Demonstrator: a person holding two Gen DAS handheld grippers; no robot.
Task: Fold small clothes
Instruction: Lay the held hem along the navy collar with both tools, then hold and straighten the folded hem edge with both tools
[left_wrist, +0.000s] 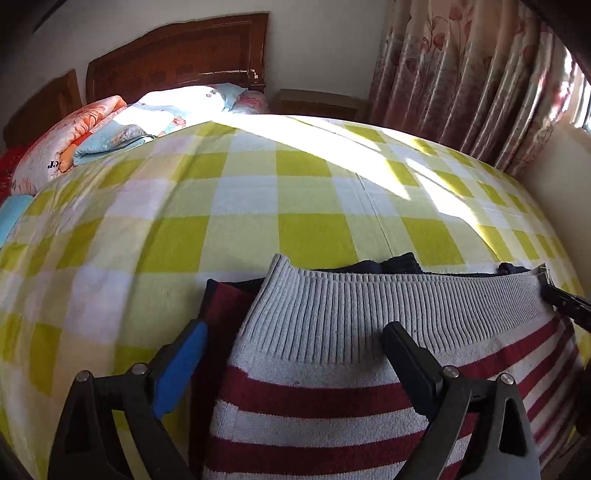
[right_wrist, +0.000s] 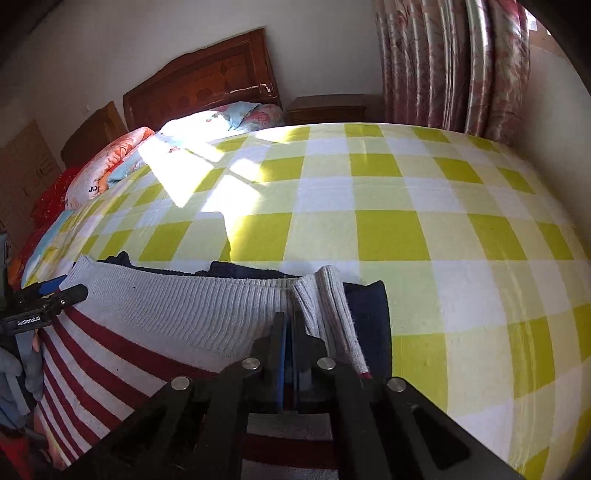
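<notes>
A small knitted sweater (left_wrist: 314, 402) with red and white stripes and a grey ribbed hem (left_wrist: 369, 306) lies on the near part of the bed, dark navy cloth showing under it. My left gripper (left_wrist: 295, 343) is open, its fingers either side of the hem's left corner, the blue pad (left_wrist: 181, 369) off the cloth. My right gripper (right_wrist: 290, 332) is shut on the hem's right corner (right_wrist: 325, 306). The sweater (right_wrist: 147, 332) spreads left of it, and the left gripper (right_wrist: 48, 295) shows at the far left. The right gripper's tip (left_wrist: 565, 302) shows in the left view.
The bed is covered by a yellow, green and white checked blanket (left_wrist: 295, 206). Folded quilts and pillows (left_wrist: 110, 129) lie by the wooden headboard (left_wrist: 177, 51). A nightstand (right_wrist: 332, 109) and pink curtains (right_wrist: 461, 66) stand behind the bed.
</notes>
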